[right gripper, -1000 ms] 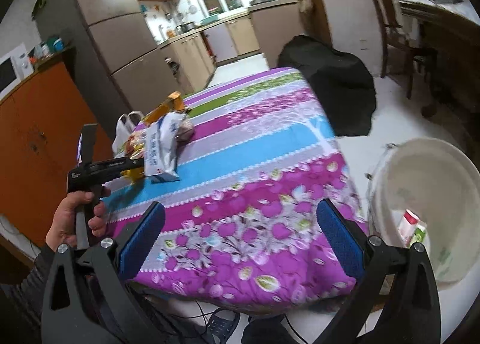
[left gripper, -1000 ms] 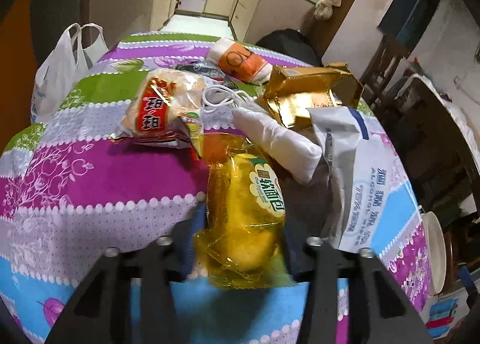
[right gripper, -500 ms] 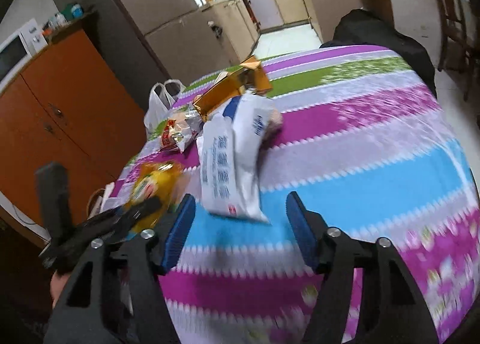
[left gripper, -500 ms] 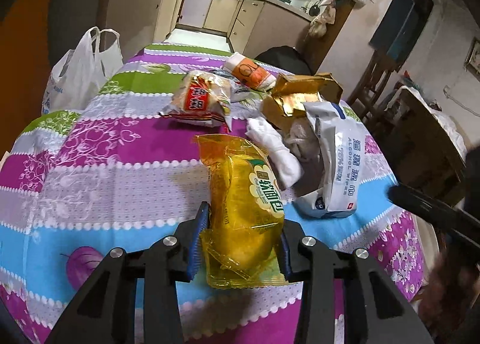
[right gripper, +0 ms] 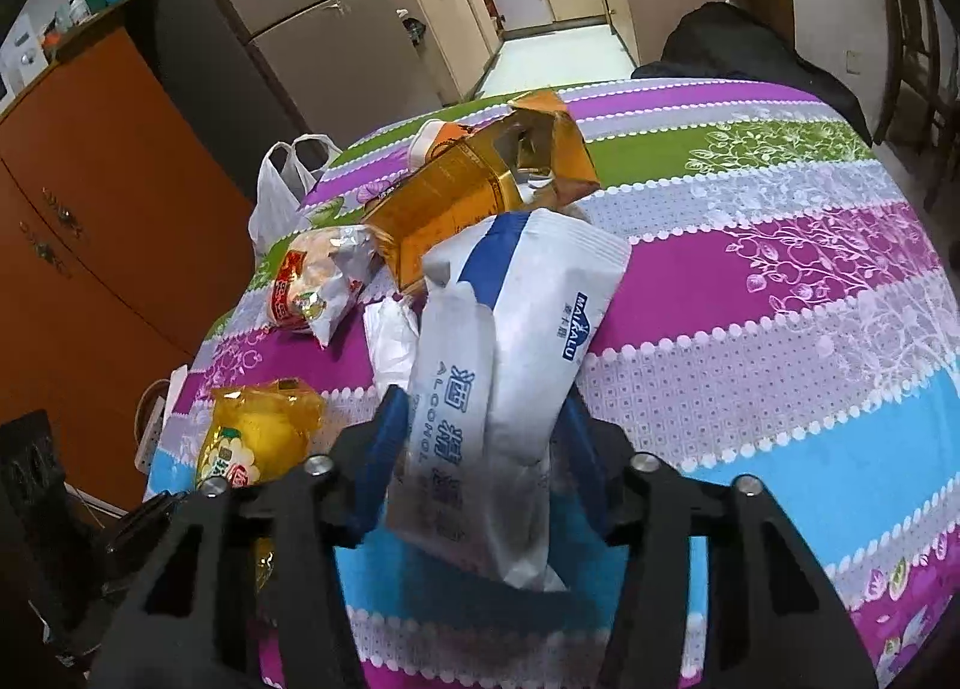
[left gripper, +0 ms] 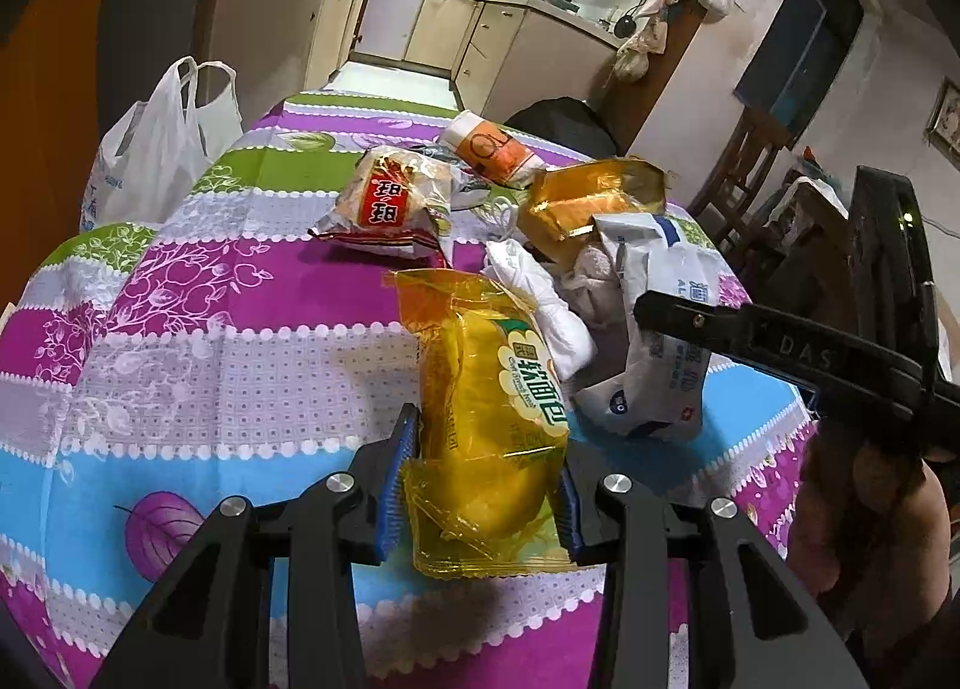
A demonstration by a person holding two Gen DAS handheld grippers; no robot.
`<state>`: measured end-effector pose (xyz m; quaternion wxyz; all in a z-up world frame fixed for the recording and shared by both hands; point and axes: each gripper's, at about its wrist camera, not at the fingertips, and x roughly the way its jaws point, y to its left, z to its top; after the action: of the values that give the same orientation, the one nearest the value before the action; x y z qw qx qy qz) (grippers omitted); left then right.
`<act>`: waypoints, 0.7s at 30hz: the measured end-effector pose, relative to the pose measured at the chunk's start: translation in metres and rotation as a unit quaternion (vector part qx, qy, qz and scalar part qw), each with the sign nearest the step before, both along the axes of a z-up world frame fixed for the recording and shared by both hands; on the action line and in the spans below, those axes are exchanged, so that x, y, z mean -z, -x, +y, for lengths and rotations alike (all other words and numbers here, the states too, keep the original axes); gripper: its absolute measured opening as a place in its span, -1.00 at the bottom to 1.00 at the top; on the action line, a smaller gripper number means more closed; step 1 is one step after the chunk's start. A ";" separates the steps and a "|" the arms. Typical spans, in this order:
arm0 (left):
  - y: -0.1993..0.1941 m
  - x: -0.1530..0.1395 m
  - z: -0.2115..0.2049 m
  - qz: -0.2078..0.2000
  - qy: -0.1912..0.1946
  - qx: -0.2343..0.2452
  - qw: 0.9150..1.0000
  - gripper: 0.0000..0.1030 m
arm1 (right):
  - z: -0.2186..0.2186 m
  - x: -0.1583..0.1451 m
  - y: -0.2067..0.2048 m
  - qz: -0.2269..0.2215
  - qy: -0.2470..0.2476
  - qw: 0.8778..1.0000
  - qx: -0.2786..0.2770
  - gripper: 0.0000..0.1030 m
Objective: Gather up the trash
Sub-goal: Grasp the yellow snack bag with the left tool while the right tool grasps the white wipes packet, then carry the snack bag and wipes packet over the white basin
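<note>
My left gripper [left gripper: 483,479] is shut on a yellow bread wrapper [left gripper: 498,425] and holds it above the striped tablecloth [left gripper: 180,341]. The wrapper also shows in the right wrist view [right gripper: 258,437]. My right gripper [right gripper: 480,455] has its blue pads on both sides of a white alcohol-wipes pack [right gripper: 504,365], closed against it. That pack shows in the left wrist view [left gripper: 660,329], with the right gripper's finger [left gripper: 750,329] across it.
On the table lie a red and white snack bag [left gripper: 390,203], a gold foil box [left gripper: 594,197], an orange and white packet [left gripper: 492,149] and crumpled white tissue [left gripper: 540,299]. A white plastic bag [left gripper: 150,149] hangs at the left edge. Chairs stand at the right.
The left gripper closed on the yellow wrapper and lifted it back toward me. The right gripper swung from the table's near corner to the wipes pack and closed around it.
</note>
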<state>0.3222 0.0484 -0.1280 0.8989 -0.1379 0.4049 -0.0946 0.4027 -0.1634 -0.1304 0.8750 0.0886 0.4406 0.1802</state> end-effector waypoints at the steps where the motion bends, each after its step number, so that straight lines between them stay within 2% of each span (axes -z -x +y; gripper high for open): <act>1: 0.000 0.000 0.000 0.000 -0.001 0.000 1.000 -0.21 | -0.001 -0.002 0.005 -0.007 0.003 1.000 0.001 -0.29; 6: 0.009 0.001 0.001 -0.003 -0.001 -0.007 1.000 -0.21 | -0.015 -0.021 0.040 -0.052 -0.003 0.999 0.017 -0.32; 10: 0.024 -0.012 -0.001 -0.025 -0.004 -0.013 1.000 -0.21 | -0.020 -0.040 0.079 -0.104 0.013 0.994 0.023 -0.32; 15: 0.050 -0.046 -0.017 -0.070 -0.011 -0.007 0.997 -0.21 | -0.027 -0.065 0.124 -0.171 0.048 0.983 0.037 -0.32; 21: 0.081 -0.087 -0.044 -0.113 -0.022 0.018 0.993 -0.21 | -0.043 -0.087 0.165 -0.215 0.062 0.973 0.052 -0.32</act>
<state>0.2408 0.0043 -0.0411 0.9398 -0.0994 0.3050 -0.1173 0.2373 -0.2063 -0.0437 0.9612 0.0162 0.2473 0.1211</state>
